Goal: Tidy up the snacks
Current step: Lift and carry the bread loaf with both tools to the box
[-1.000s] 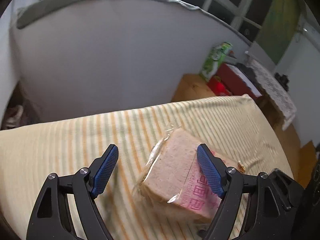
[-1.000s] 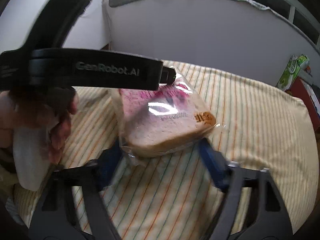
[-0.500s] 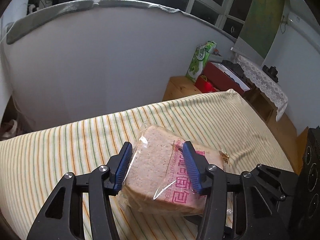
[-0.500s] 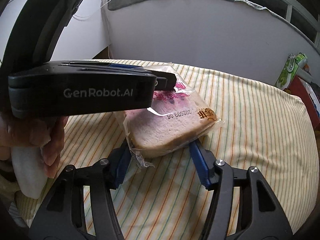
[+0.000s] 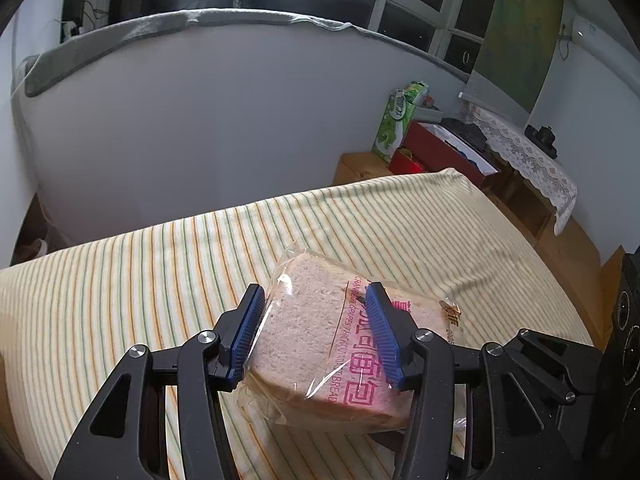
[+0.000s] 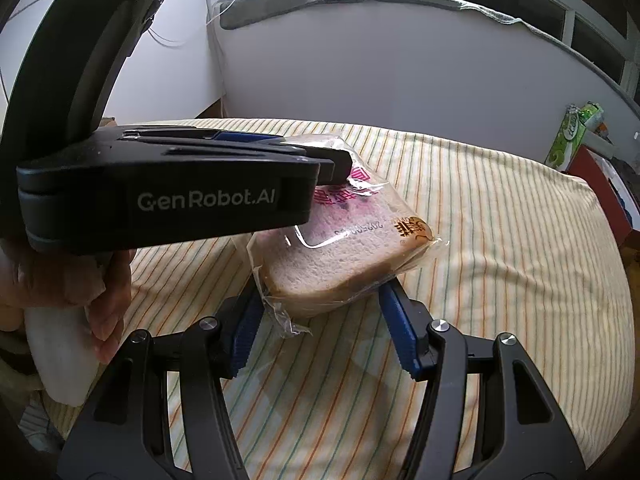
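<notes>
A bag of sliced bread (image 5: 320,344) in clear wrap with pink print is held off the striped cloth (image 5: 120,280). My left gripper (image 5: 316,332) is shut on the bread, its blue pads pressing both sides. In the right wrist view the same bread (image 6: 344,256) sits between my right gripper's (image 6: 320,320) blue fingers, near their tips; the jaws stand a little wider than the bread and whether they touch it is unclear. The left gripper's black body (image 6: 168,196) crosses above the bread there.
The striped cloth covers a table that ends at a grey wall. Beyond the far right corner stand a green pack (image 5: 398,120), a red box (image 5: 440,152) and a lace-covered shelf (image 5: 528,160). A black speaker (image 5: 624,340) is at the right edge.
My left gripper has closed from wide open onto the bread and lifted it. My right gripper's fingers have narrowed around the bread's lower end.
</notes>
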{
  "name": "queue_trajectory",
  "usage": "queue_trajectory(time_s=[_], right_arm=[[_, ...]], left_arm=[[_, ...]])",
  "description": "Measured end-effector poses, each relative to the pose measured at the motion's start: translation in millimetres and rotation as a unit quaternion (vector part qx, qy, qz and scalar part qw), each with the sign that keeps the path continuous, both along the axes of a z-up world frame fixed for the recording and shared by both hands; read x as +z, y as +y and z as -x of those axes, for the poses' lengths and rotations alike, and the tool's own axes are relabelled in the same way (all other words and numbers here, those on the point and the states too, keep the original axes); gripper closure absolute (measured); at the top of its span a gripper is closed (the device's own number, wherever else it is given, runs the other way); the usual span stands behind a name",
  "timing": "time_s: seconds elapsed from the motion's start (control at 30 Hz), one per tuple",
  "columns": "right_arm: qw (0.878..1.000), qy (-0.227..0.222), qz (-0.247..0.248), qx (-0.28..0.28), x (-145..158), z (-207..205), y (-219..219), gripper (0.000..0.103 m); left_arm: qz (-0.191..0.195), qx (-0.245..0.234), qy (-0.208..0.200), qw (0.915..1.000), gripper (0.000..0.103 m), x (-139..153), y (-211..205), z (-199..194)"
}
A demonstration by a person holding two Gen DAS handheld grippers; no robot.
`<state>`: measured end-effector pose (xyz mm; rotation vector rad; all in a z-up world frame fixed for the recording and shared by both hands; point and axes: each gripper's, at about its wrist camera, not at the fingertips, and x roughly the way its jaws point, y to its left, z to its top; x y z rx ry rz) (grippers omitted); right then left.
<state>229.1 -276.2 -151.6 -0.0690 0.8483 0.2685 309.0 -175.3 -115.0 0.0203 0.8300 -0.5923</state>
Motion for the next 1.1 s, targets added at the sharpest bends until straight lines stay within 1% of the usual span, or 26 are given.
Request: queue_trajectory(time_s=[0.23,0.37,0.4,0.47,0.53,0.67,0.73,0.8,0.93,1.1], right_arm=[[1.000,-0.012,0.003,-0.005,14,15,5,0.043],[0.999,-0.033,0.008,-0.002,36,31,8,0.043],[0.999,-0.042,0.009,0.001,45,37,9,0.043],[0.998,-0.062,0.013,0.004,64,47,13,0.043],[0.996,-0.087,0.019,0.010,95,55,22,0.043],[0.991,-0.129,0.026,0.023,140,78,40,0.043],[0.989,-0.145,0.030,0.030,156,92,51,0.043],[0.986,-0.156,0.035,0.037,168,105,61,0.043],[0.984,-0.167,0.044,0.044,175,128,75,0.043],[0.983,-0.168,0.050,0.050,179,144,88,0.043]], left_arm=[[0.003,-0.002,-0.008,1.0000,0.052,10,1,19],[0.007,-0.001,-0.025,0.9997,0.051,27,6,33],[0.008,0.000,-0.030,0.9995,0.051,32,7,37],[0.010,0.003,-0.041,0.9991,0.052,49,13,45],[0.015,0.005,-0.062,0.9979,0.051,71,21,55],[0.023,0.016,-0.108,0.9938,0.051,122,39,80],[0.025,0.024,-0.131,0.9908,0.051,145,49,95],[0.026,0.032,-0.149,0.9879,0.051,162,60,110],[0.024,0.041,-0.176,0.9832,0.051,176,74,134],[0.030,0.046,-0.185,0.9811,0.051,179,85,152]])
